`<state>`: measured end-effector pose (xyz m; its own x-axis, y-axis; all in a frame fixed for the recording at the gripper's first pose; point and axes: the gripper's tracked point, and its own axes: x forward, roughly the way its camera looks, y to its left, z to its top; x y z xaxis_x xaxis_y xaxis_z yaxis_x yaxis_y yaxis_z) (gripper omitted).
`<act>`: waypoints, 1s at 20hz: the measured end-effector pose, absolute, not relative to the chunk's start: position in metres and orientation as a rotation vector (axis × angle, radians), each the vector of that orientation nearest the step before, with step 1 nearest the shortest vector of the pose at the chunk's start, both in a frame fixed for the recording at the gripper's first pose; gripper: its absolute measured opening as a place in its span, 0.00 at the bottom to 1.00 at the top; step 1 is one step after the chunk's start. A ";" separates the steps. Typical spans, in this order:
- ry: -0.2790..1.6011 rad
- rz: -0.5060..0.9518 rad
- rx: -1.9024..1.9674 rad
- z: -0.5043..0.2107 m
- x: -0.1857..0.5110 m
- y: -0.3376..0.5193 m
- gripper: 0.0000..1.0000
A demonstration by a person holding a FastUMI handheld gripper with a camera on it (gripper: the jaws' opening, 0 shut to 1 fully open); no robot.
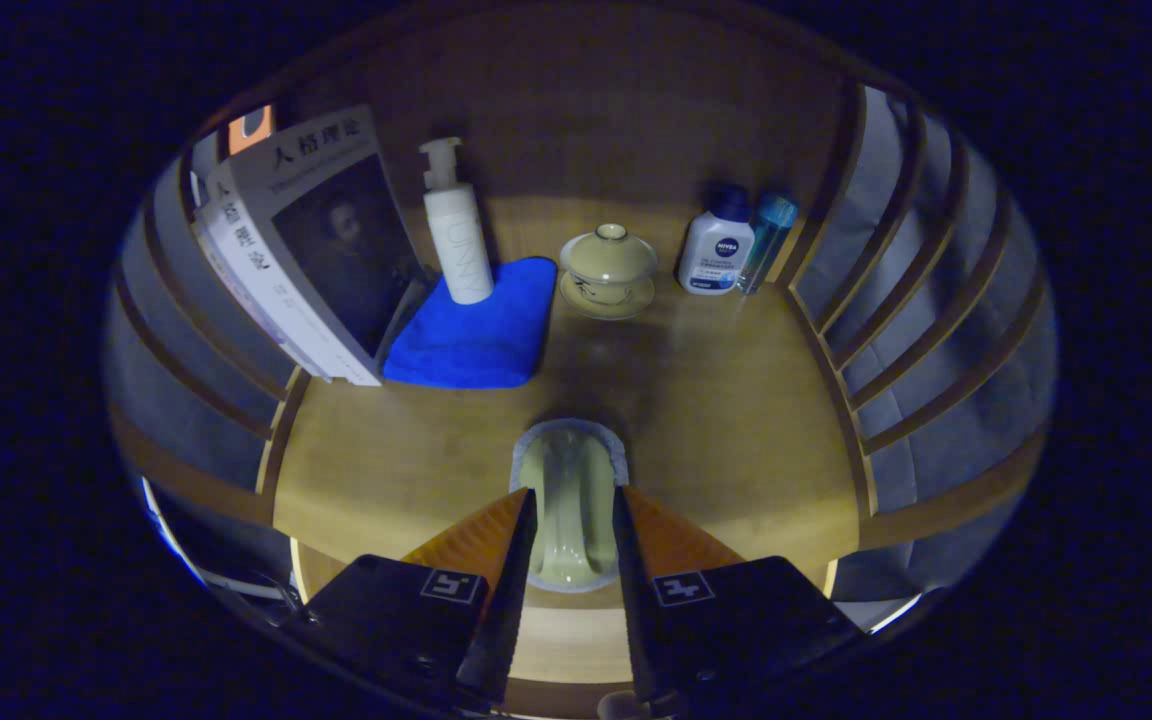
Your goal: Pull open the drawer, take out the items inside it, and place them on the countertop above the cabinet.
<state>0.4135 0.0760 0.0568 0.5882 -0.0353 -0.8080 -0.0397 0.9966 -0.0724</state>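
My gripper (pixel 572 497) is shut on a pale green ceramic cup (pixel 570 470) with a grey rim, and both fingers press on its sides. The cup hangs just above the wooden countertop (pixel 726 400), near its front edge. I cannot tell whether the cup touches the wood. Beyond the fingers, at the back of the countertop, a lidded green tea bowl (pixel 608 262) stands on its saucer. The drawer lies below and is hidden from me.
A blue cloth (pixel 481 330) lies at the back left with a white pump bottle (pixel 456 235) on it. Leaning books (pixel 311 240) stand further left. A white bottle with a dark cap (pixel 717 248) and a slim blue bottle (pixel 767 240) stand at the back right. Wooden slats (pixel 881 330) flank both sides.
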 end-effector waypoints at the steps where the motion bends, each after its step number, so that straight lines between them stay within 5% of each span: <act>1: 0.930 0.017 -0.080 0.058 0.406 0.079 0.48; 6: 0.841 0.058 -0.096 0.062 0.357 0.082 0.49; 15: 0.571 0.126 -0.064 0.063 0.263 0.102 0.94; 20: 0.352 0.168 -0.034 0.087 0.205 0.124 0.97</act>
<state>0.2050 0.1245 0.0865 0.9250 0.1577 -0.3458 -0.1694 0.9855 -0.0036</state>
